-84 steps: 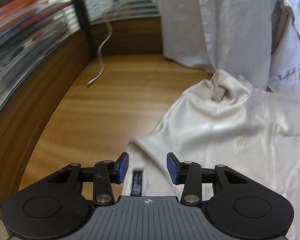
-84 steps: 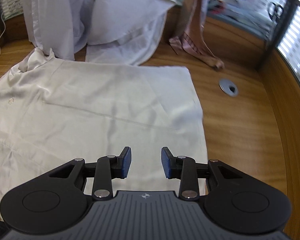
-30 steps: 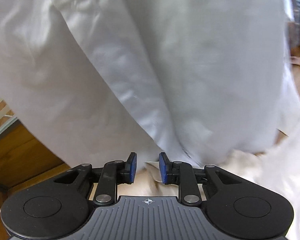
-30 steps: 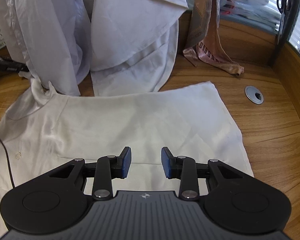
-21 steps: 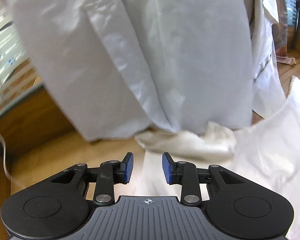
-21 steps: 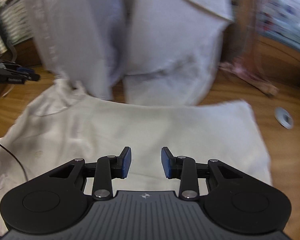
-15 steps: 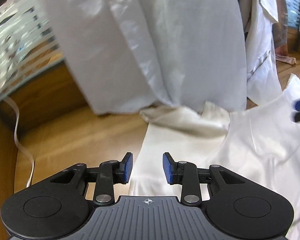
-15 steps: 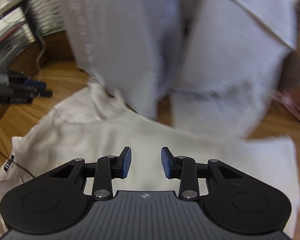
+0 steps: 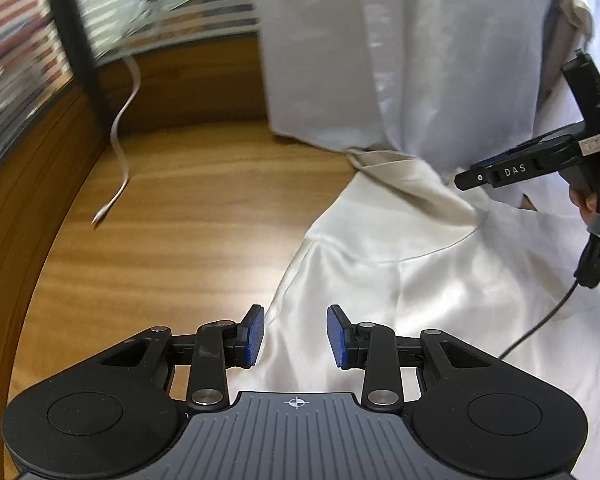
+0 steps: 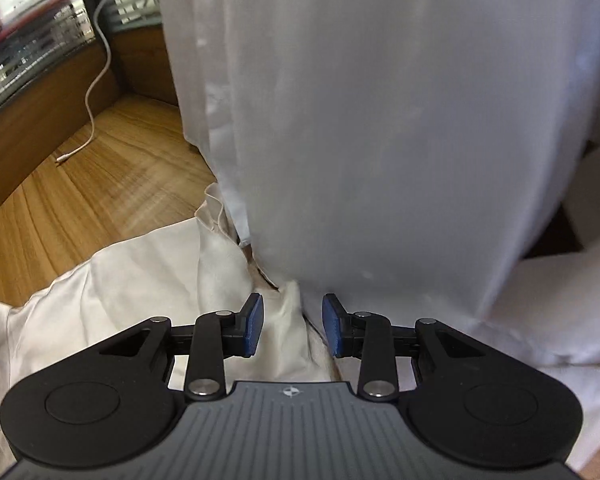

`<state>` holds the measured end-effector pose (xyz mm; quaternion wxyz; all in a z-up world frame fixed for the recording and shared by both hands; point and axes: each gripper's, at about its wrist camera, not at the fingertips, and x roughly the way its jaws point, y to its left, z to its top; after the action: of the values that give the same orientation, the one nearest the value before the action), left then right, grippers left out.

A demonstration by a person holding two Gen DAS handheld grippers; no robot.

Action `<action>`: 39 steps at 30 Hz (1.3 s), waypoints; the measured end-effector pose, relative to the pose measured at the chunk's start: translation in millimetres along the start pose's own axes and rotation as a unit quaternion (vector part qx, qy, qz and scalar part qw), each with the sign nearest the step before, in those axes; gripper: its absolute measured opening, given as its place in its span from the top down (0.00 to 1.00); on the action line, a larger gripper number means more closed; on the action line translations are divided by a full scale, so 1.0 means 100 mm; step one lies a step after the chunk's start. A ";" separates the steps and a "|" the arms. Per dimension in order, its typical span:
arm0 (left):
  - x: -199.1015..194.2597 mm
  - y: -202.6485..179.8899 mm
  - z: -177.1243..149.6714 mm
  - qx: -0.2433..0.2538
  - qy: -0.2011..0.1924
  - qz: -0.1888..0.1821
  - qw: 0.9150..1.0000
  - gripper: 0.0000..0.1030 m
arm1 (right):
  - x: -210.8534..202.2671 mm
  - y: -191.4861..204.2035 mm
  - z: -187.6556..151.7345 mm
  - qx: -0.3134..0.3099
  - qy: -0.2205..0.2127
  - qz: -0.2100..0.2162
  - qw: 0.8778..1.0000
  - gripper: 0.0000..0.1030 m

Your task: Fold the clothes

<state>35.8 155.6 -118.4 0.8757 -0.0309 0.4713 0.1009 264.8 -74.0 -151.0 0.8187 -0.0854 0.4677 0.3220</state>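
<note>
The right gripper (image 10: 292, 326), its jaws just closing but still a bit apart, sits around a bunched fold of the cream silky shirt (image 10: 140, 280). The left gripper (image 9: 296, 336) is partly open, holding nothing. Pinch only the cream cloth, not the hanging white shirt (image 10: 380, 120).

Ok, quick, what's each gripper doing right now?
Left gripper: open, empty, over the cream shirt.
Right gripper: jaws just closing, bunched cream fabric between them, not yet pinched.

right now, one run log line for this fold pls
step: reaching for sleeve | left gripper: open over cream shirt edge | right gripper: open, closing around bunched sleeve, not pinched | hanging white cloth behind
</note>
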 end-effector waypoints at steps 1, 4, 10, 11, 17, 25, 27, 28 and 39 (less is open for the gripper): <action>0.00 0.01 -0.03 -0.007 0.003 0.003 1.000 0.64 | 0.03 0.00 0.02 -0.004 0.003 0.001 1.000 0.88; -0.05 0.07 -0.11 -0.030 0.006 0.009 0.999 0.64 | 0.06 -0.02 0.06 -0.016 0.001 -0.009 1.000 0.95; -0.12 0.13 -0.21 -0.060 0.005 0.027 0.998 0.64 | -0.02 -0.04 0.02 -0.025 -0.009 -0.067 0.997 0.95; -0.14 0.14 -0.23 -0.064 0.005 0.031 0.997 0.64 | -0.04 -0.04 0.00 -0.027 -0.010 -0.067 0.997 0.94; -0.40 0.18 -0.34 -0.087 -0.007 0.054 0.995 0.63 | -0.43 0.00 -0.09 -0.025 -0.038 -0.061 0.997 0.85; -0.93 0.09 -0.61 -0.114 -0.032 0.071 0.990 0.59 | -1.28 0.08 -0.42 -0.042 -0.059 -0.038 0.997 0.78; -1.07 0.07 -0.69 -0.122 -0.034 0.071 0.989 0.58 | -1.52 0.08 -0.55 -0.045 -0.060 -0.038 0.997 0.78; -1.13 0.07 -0.74 -0.125 -0.033 0.073 0.989 0.58 | -1.64 0.08 -0.61 -0.045 -0.060 -0.038 0.996 0.78; -1.42 0.18 -1.35 -0.092 -0.009 0.069 0.993 0.57 | -2.58 0.17 -1.68 0.016 -0.052 -0.060 0.997 0.73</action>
<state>-154.7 132.0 -74.2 0.8644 -0.0777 0.4528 0.2045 43.5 -250.2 -28.9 0.8608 -0.0833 0.4239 0.2690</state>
